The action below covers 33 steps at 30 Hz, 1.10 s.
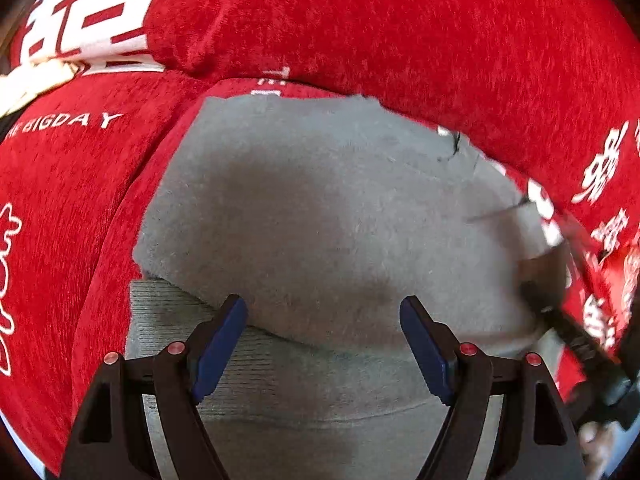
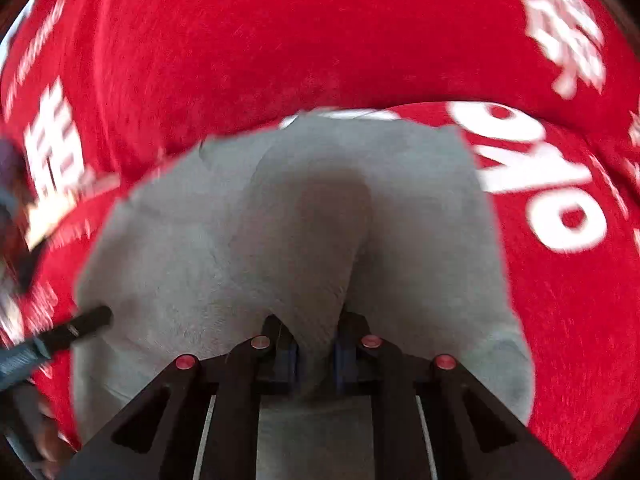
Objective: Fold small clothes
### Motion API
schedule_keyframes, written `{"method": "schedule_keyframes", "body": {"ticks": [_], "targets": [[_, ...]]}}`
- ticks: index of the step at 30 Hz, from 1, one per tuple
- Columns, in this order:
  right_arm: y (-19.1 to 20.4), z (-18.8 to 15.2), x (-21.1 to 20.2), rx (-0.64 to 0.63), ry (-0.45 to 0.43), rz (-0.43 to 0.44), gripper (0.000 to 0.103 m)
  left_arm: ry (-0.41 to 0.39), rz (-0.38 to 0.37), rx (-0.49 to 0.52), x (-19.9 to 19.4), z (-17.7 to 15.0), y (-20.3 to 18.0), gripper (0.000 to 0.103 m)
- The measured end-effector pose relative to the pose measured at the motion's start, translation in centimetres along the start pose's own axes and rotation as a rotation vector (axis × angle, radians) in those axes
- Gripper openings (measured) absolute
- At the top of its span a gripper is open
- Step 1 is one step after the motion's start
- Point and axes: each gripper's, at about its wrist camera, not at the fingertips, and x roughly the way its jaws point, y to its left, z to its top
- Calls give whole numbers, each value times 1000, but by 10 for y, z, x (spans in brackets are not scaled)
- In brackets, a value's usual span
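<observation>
A small grey fleece garment (image 1: 328, 220) lies on a red cloth. My left gripper (image 1: 324, 344) is open, its blue pads wide apart just above the garment's ribbed hem (image 1: 240, 372), holding nothing. My right gripper (image 2: 316, 356) is shut on a pinched fold of the same grey garment (image 2: 312, 240), which rises into the jaws. The right gripper's dark arm shows at the right edge of the left wrist view (image 1: 576, 336). The left gripper's finger shows at the left edge of the right wrist view (image 2: 76, 328).
A red plush cloth with white lettering (image 1: 360, 20) covers the whole surface around the garment and also fills the right wrist view (image 2: 280, 40). A raised red fold runs behind the garment. The right wrist view is blurred by motion.
</observation>
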Motion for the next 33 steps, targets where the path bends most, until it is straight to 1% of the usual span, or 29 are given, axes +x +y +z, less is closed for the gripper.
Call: {"method": "schedule_keyframes", "body": {"ticks": [1, 2, 3, 5, 7, 8, 9, 11, 13, 14, 15, 17, 20, 22, 23, 25, 26, 27, 28, 29, 30, 31, 33], "targets": [[-8, -4, -6, 13, -23, 5, 14, -13, 26, 35, 2, -3, -5, 80], [-15, -9, -9, 32, -28, 35, 15, -22, 51, 70, 4, -5, -10, 82], [-21, -12, -9, 52, -18, 59, 20, -24, 62, 95, 3, -8, -14, 89], [-32, -20, -7, 99, -6, 110, 22, -23, 93, 138, 6, -12, -22, 90], [-37, -21, -10, 115, -18, 143, 27, -25, 105, 154, 6, -13, -24, 90], [-40, -19, -11, 130, -18, 155, 35, -20, 96, 145, 5, -11, -22, 90], [-43, -17, -12, 143, -21, 162, 50, -16, 86, 135, 5, -10, -19, 90], [-47, -12, -14, 186, -41, 182, 68, -11, 62, 103, 4, -5, -13, 90], [-55, -9, -15, 233, -66, 207, 67, -5, 61, 96, 5, -4, -11, 90], [-59, -7, -14, 248, -60, 221, 40, -5, 64, 100, 4, -5, -11, 90], [-60, -5, -13, 247, -48, 232, 6, -4, 68, 105, 5, -5, -12, 90], [-60, -4, -12, 221, -20, 211, 5, -5, 67, 102, 3, -4, -14, 90], [-57, -1, -27, 168, -80, 176, 5, -5, 25, 61, 1, -1, -12, 90], [-64, 0, -35, 175, -115, 136, 5, 19, 39, 54, 9, -2, -12, 90], [-68, 1, -30, 192, -104, 113, 5, 22, 67, 77, 14, -4, -15, 90], [-75, -2, -19, 198, -50, 120, 5, -11, 120, 156, 16, -8, -25, 90], [-74, -4, -13, 185, -21, 118, 9, -10, 119, 155, 16, -8, -24, 90], [-73, -6, -11, 168, -7, 114, 9, 1, 107, 137, 15, -6, -22, 90], [-73, -9, -13, 155, -15, 113, 10, 11, 92, 112, 13, -3, -18, 90], [-73, -10, -14, 150, -20, 115, 15, 11, 80, 94, 11, 0, -16, 90], [-73, -10, -16, 152, -25, 129, 15, 4, 71, 76, 8, 3, -13, 90], [-74, -11, -17, 156, -36, 133, 15, -3, 69, 71, 6, 5, -12, 90], [-73, -12, -16, 147, -37, 117, 15, -7, 94, 77, 6, 10, -8, 90]]}}
